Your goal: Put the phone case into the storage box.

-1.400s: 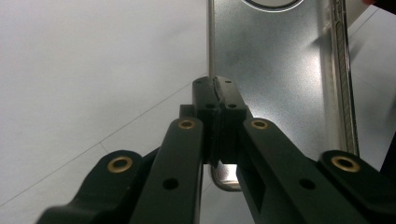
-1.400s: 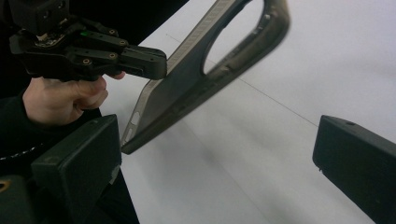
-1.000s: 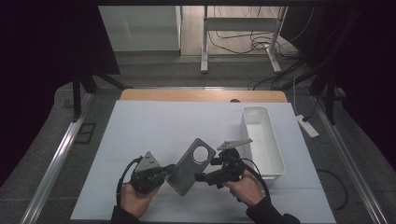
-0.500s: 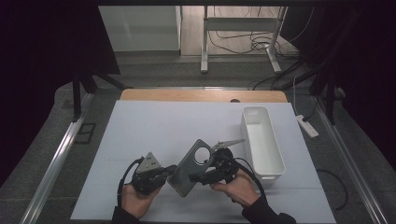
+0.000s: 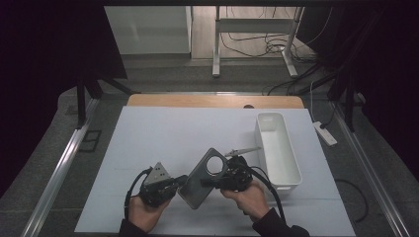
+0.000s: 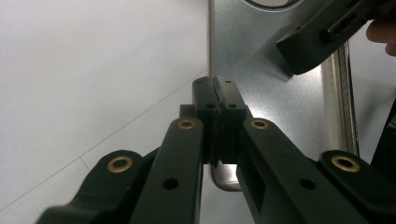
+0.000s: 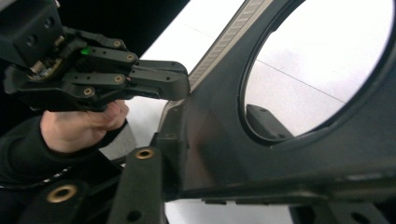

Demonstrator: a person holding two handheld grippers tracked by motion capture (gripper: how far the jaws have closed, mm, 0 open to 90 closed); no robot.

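The grey phone case (image 5: pixel 203 178), round camera hole at its top, sits tilted above the white worktop (image 5: pixel 163 138) at the near edge, held between both claws. The left claw (image 5: pixel 179 180) pinches its lower edge from nine o'clock, jaws tight on the rim. The right claw (image 5: pixel 213 178) comes in from three o'clock; its jaws have just been closing and now grip the case's side. The white bin (image 5: pixel 276 150) stands at two o'clock, well apart.

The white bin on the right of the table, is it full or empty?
Empty. In the high view the white bin shows a bare inside, with nothing lying in it.
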